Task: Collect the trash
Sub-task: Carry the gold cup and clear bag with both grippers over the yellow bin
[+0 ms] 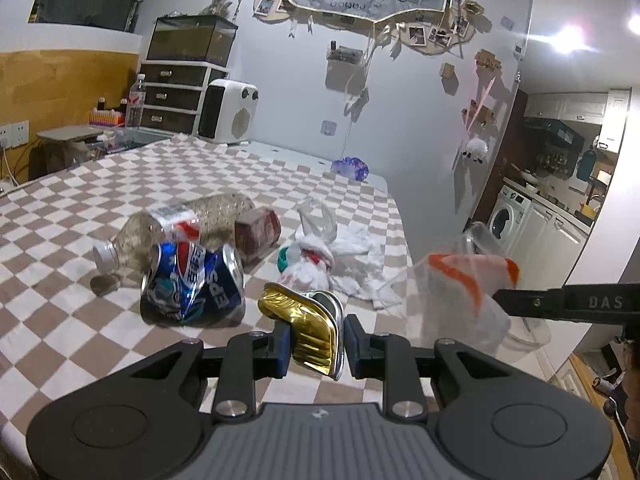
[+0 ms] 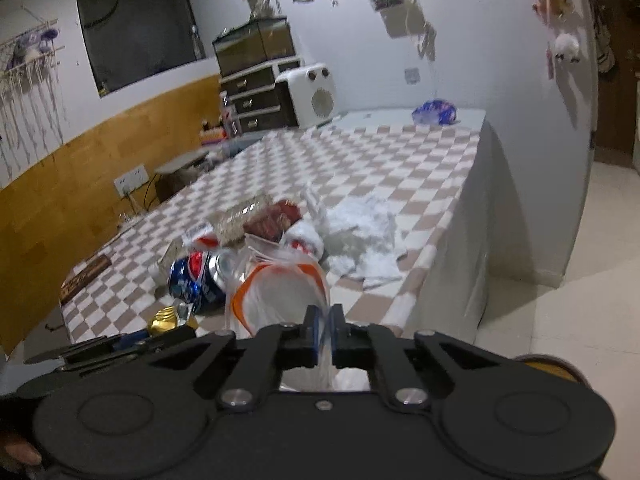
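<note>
My left gripper (image 1: pixel 316 334) is shut on a crushed gold can (image 1: pixel 308 322), lifted a little above the checkered cloth. Just beyond it lie a crushed blue Pepsi can (image 1: pixel 192 286), a clear plastic bottle (image 1: pixel 176 226), a red crushed can (image 1: pixel 258 232) and crumpled white tissues (image 1: pixel 352 256). My right gripper (image 2: pixel 325 320) is shut on the rim of a clear plastic bag with an orange band (image 2: pixel 276 292), held up at the table's near edge. In the left wrist view that bag (image 1: pixel 452 296) hangs to the right, with the right gripper's finger (image 1: pixel 560 304) reaching in from the edge.
The checkered table (image 1: pixel 80 200) ends at a right edge above a pale tiled floor (image 2: pixel 560 300). A blue-purple bag (image 1: pixel 350 168) sits at the far corner. Drawers, a glass tank and a white heater (image 1: pixel 228 110) stand at the back wall. A kitchen opens at the right.
</note>
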`<state>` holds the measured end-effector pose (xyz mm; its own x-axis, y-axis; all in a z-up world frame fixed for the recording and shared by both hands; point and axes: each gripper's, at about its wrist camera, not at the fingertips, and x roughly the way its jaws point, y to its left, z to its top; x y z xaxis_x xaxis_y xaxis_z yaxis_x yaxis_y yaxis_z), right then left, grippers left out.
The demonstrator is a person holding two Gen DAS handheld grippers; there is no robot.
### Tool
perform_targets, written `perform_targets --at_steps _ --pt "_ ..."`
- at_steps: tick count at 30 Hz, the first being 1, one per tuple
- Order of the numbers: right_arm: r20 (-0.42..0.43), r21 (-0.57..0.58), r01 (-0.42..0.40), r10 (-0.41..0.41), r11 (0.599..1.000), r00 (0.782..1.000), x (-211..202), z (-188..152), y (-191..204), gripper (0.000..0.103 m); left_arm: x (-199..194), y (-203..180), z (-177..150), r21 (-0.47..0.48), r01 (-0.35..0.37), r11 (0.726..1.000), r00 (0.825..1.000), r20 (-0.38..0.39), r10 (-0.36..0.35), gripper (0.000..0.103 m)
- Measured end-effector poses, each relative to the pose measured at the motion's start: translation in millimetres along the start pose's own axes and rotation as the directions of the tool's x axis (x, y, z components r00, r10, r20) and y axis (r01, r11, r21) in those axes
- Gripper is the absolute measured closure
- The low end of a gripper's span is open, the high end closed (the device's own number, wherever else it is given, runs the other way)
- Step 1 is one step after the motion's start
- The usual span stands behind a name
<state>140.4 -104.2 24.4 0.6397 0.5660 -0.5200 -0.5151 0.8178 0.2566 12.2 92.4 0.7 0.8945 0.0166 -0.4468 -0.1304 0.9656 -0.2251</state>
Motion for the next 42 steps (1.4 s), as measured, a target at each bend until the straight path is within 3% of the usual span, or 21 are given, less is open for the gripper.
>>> perform_targets --at_steps 7,14,26,33,42 --pt "0.063 0.049 0.026 -0.029 0.998 0.998 -25.0 1.0 -20.6 0.097 1.8 -24.3 11.4 0.041 0.028 0.999 1.000 0.013 -0.029 0.075" --pt "0.098 0.107 0.093 -0.103 0.990 0.990 -51.6 -6.8 -54.4 0.097 18.3 -63.1 13.5 0.084 0.105 0.991 0.994 -0.023 -0.104 0.075" --pt "0.126 0.234 0.225 -0.259 0.946 0.958 -90.6 -27.1 -123.2 0.097 55.3 -146.5 17.1 0.165 0.227 0.960 0.973 -0.091 -0.214 0.075" --pt "0.123 0.317 0.289 -0.342 0.903 0.932 -106.9 -40.0 -164.8 0.097 81.1 -204.5 16.7 0.223 0.317 0.922 0.946 -0.137 -0.293 0.075" --pt "0.054 0.405 0.386 -0.443 0.829 0.895 -100.1 -60.8 -216.7 0.097 146.1 -255.3 5.1 0.206 0.419 0.884 0.890 -0.283 -0.356 0.075"
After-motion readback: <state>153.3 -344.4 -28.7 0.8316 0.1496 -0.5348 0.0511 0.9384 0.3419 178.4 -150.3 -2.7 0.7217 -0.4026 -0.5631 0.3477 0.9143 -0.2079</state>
